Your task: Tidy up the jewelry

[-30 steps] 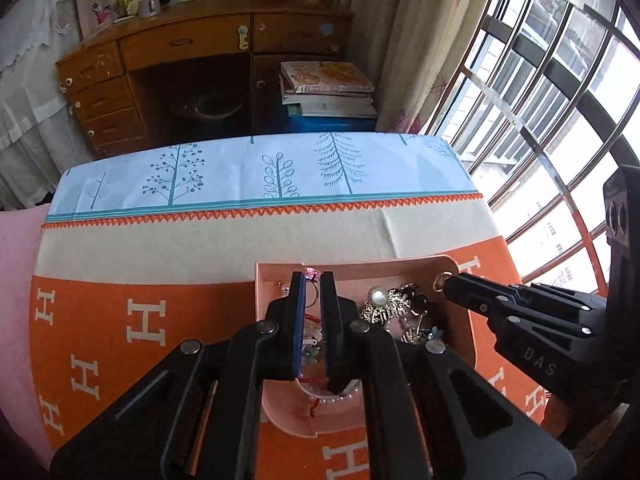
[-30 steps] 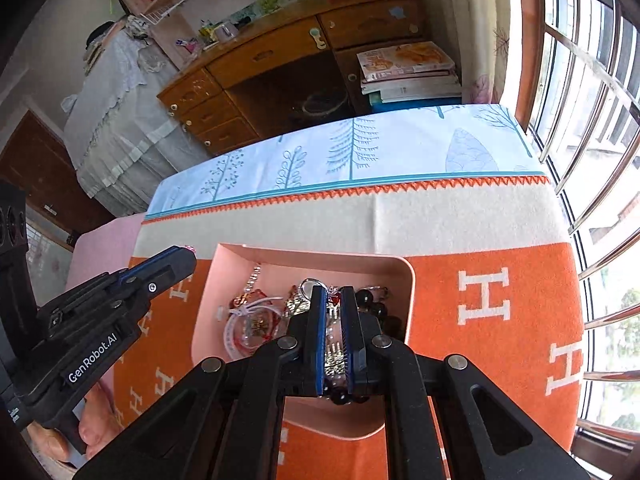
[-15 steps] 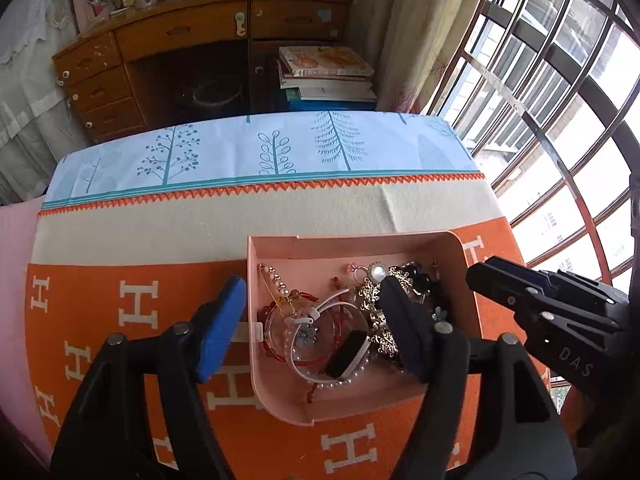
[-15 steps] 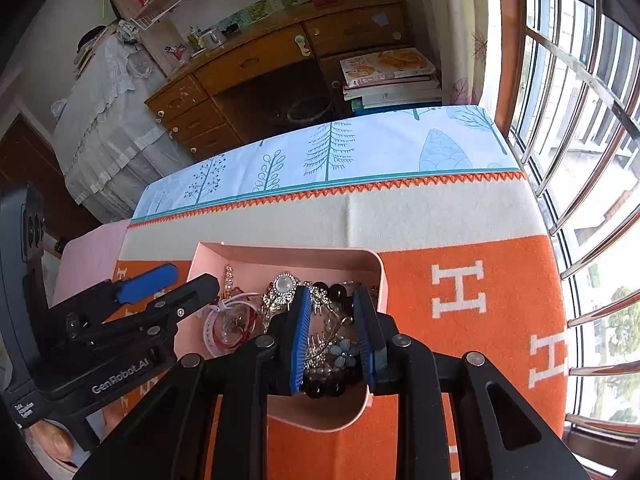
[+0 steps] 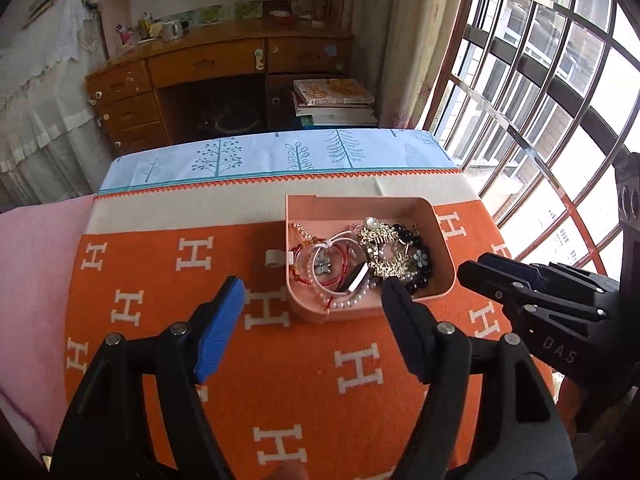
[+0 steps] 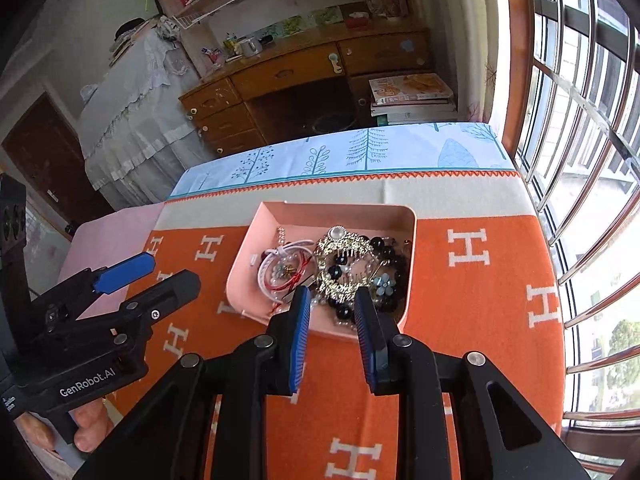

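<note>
A pink tray [image 5: 360, 201] [image 6: 336, 209] sits on the orange blanket, heaped with jewelry. In it lie a gold hair comb [image 5: 380, 240] [image 6: 340, 248], a black bead bracelet [image 5: 416, 248] [image 6: 380, 252], white and red bangles [image 5: 328, 264] [image 6: 280, 268] and a pearl strand [image 5: 352, 300]. My left gripper [image 5: 312, 283] [image 6: 170, 270] hovers short of the tray's front left corner, wide open and empty. My right gripper [image 6: 331, 292] [image 5: 480, 268] hangs over the tray's near edge. Its jaws are opening to a narrow gap, with nothing between them.
A small white loop [image 5: 274, 258] lies on the orange H-patterned blanket [image 5: 320, 360] just left of the tray. A pink cloth [image 5: 36, 264] covers the left side. Window bars [image 5: 540, 120] run along the right. A wooden desk [image 5: 224, 64] and stacked books [image 5: 336, 100] stand beyond the far edge.
Both grippers have pulled back and up out of the tray. The left went from shut to wide open, the right from shut to a narrow gap. The jewelry stays in the tray.
</note>
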`<action>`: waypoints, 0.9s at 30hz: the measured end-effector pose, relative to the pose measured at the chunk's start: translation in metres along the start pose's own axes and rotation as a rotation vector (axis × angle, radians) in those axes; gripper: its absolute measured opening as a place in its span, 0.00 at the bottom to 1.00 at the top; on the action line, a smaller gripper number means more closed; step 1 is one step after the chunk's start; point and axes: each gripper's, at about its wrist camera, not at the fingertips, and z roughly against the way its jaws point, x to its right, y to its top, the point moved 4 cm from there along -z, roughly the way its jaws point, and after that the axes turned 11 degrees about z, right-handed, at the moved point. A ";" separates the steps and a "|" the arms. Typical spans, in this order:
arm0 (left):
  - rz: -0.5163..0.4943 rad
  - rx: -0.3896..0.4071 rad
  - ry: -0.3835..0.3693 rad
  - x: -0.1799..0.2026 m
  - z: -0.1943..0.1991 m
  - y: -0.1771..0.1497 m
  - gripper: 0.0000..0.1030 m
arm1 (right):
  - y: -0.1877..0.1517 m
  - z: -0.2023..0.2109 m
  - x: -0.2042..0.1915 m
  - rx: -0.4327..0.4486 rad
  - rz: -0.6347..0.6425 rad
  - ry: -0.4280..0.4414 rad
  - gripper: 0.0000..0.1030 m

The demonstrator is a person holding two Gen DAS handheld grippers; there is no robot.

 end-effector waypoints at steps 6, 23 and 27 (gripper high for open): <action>0.009 0.045 0.057 -0.017 0.044 -0.050 0.67 | -0.040 0.029 -0.040 0.052 0.052 0.004 0.36; 0.084 0.060 0.153 -0.038 0.094 -0.153 0.79 | -0.158 0.091 -0.099 0.121 0.087 -0.025 0.77; 0.109 0.089 0.163 -0.040 0.108 -0.158 0.79 | -0.166 0.104 -0.105 0.137 0.086 -0.031 0.78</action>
